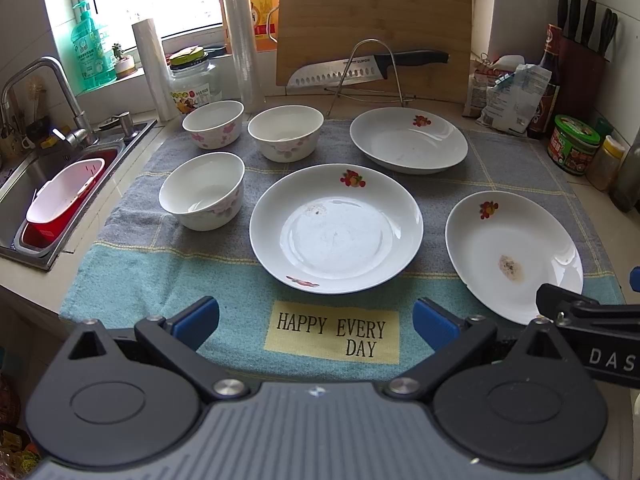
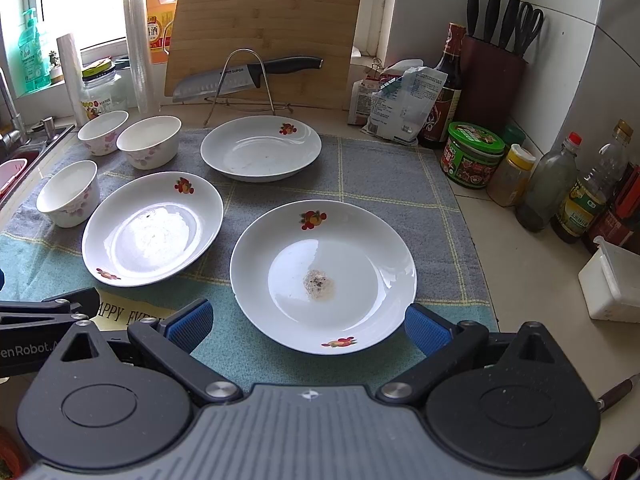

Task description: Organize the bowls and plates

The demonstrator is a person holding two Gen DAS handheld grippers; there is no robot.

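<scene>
Both grippers hang low at the near edge — the left gripper [image 1: 316, 318] and the right gripper [image 2: 308, 320], jaws spread wide, holding nothing. Under them lies the towel [image 1: 168, 276], carrying three plates: middle plate [image 1: 336, 228], stained plate [image 2: 323, 276], far plate [image 1: 408, 140]. To the left stand three bowls [image 1: 202, 190] — apart, upright.

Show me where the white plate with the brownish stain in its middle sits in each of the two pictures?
Left wrist view: the white stained plate lies at the lower right, on the grey and teal towel, partly behind the other tool's black arm.
Right wrist view: the same plate lies at centre, just ahead of the open right tool.
Shared landmark: the bamboo cutting board standing at the back.
</scene>
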